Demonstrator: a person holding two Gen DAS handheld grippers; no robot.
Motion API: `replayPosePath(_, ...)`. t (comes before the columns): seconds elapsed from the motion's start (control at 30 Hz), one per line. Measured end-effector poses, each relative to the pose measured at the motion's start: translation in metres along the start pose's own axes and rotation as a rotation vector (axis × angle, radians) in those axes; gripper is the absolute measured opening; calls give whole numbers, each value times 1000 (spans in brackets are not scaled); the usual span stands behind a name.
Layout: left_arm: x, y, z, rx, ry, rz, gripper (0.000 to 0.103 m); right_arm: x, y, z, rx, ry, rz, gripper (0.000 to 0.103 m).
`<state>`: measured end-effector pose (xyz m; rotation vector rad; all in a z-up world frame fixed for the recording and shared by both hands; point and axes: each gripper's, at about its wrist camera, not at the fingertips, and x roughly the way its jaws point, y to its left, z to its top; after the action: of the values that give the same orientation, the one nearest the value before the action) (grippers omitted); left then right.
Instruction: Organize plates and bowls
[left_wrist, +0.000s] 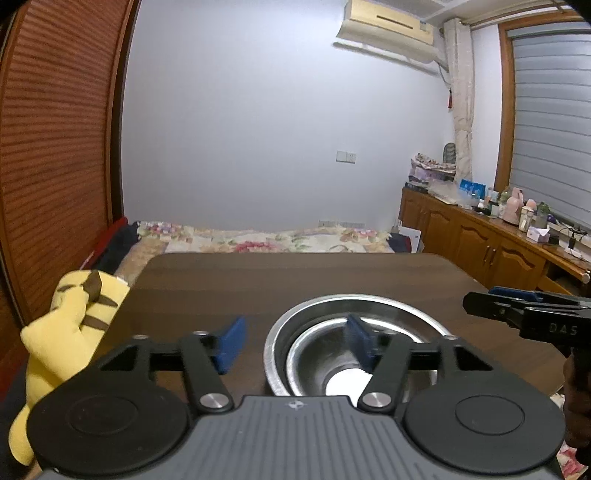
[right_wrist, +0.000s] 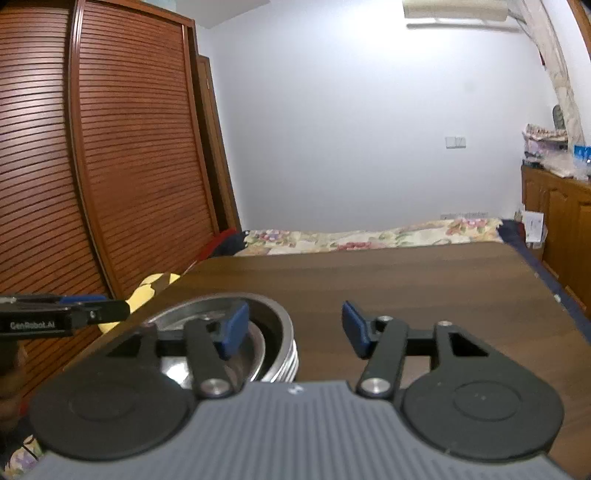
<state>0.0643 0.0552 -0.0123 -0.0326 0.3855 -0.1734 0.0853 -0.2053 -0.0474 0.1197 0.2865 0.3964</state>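
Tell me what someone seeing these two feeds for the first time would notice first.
Probably the nested steel bowls stacked at the near edge of the dark wooden table, shining between both cameras. Next, the left gripper and right gripper, both open with blue pads, flanking that stack and holding nothing. Then the yellow plush toy beside the table's left edge.

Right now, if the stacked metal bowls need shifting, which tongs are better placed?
Either could. Both tongs are open beside the stack of metal bowls: the left tongs straddle its left rim, the right tongs its right rim.
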Motion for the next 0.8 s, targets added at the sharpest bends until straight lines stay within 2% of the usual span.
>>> replayPosePath(0.03, -3, -3, 1, 7, -8, 3, 80, -4, 1, 1, -3, -8, -1, 68)
replayPosePath(0.13, -12, -9, 3, 18, -29, 9, 93, -12, 3, 3, -15, -26, -6, 88)
replayPosePath(0.2, -17, -13, 5, 20, -38, 13, 101, -19, 5, 5, -29, -40, -16, 94)
replayPosePath(0.33, -27, -21, 9, 28, -49, 37, 103, -33, 7, 9, -42, -67, -41, 103)
replayPosePath(0.67, -44, -40, 9, 67, -38, 141, 103, -58, 15, 16, -68, -83, -113, 103)
replayPosePath(0.8, -45, -45, 1, 77, -15, 134, 103, -64, 15, 10, -67, -80, -148, 103)
